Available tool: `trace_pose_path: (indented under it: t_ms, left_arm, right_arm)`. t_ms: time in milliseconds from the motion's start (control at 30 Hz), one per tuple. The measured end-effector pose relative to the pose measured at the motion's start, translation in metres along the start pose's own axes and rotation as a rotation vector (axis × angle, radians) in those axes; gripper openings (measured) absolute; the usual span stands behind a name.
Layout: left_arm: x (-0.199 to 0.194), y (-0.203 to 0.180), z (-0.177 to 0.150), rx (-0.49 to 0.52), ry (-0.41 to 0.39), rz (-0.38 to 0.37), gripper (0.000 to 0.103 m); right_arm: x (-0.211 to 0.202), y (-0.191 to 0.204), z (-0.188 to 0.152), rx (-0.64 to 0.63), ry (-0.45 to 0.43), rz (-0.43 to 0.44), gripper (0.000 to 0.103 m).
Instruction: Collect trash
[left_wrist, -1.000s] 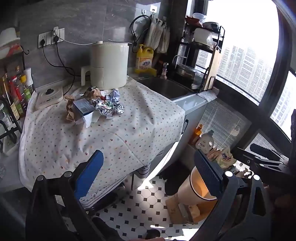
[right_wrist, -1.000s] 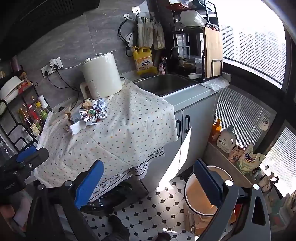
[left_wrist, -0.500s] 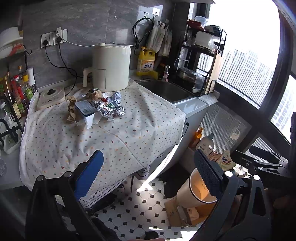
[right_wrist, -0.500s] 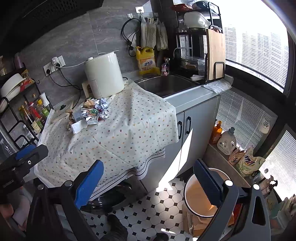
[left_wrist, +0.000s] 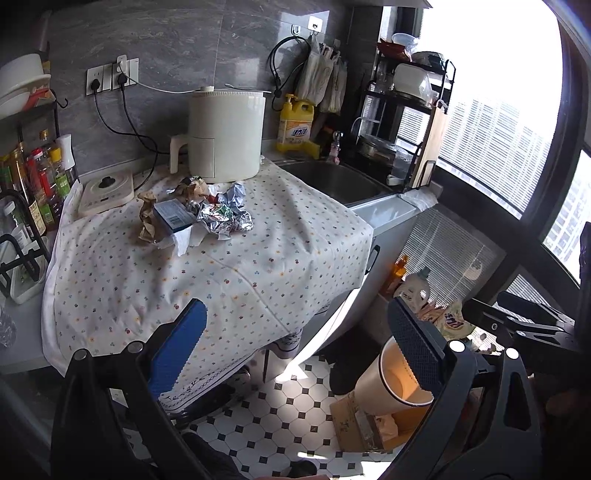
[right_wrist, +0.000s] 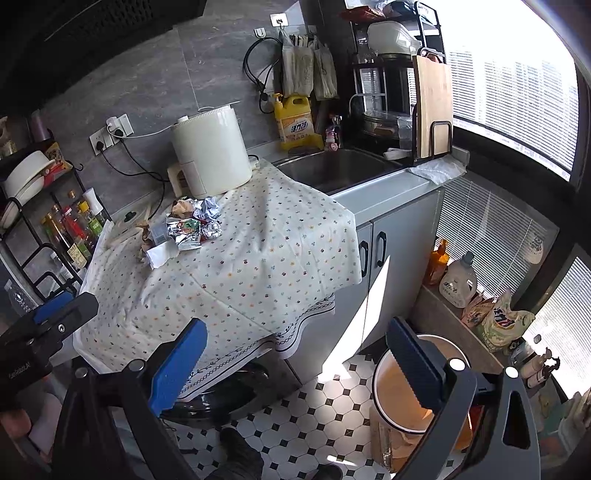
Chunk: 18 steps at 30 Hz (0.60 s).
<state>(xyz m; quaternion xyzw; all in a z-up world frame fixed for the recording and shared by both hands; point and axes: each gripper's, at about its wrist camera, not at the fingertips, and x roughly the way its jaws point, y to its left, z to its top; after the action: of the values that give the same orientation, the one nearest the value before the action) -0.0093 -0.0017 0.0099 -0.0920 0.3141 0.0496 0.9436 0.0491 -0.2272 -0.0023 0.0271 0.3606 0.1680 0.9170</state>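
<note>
Trash pile (left_wrist: 199, 218) of crumpled foil, brown paper and a blue box sits on the far left of the cloth-covered bench (left_wrist: 258, 266), just in front of the white appliance (left_wrist: 225, 134). Left tongs (left_wrist: 295, 350) and right tongs (right_wrist: 295, 365) both gape wide, gripping nothing, well short of the pile. Orange-lined bin (right_wrist: 410, 391) stands on the tiled floor, near right.

My left gripper (left_wrist: 297, 341): black frame, silver screws, blue ribbed pads.
My right gripper (right_wrist: 295, 358): same black frame, blue pads (right_wrist: 177, 367).
My shoes: dark.
</note>
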Motion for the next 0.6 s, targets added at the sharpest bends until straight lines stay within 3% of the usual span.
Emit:
trace_pose_path:
  t_ms: [600]
  left_arm:
    - [0.0006, 0.0010, 0.0005, -0.004, 0.002, 0.004, 0.097]
  right_arm:
    - [0.0041, -0.0016, -0.0017, -0.005, -0.005, -0.001, 0.095]
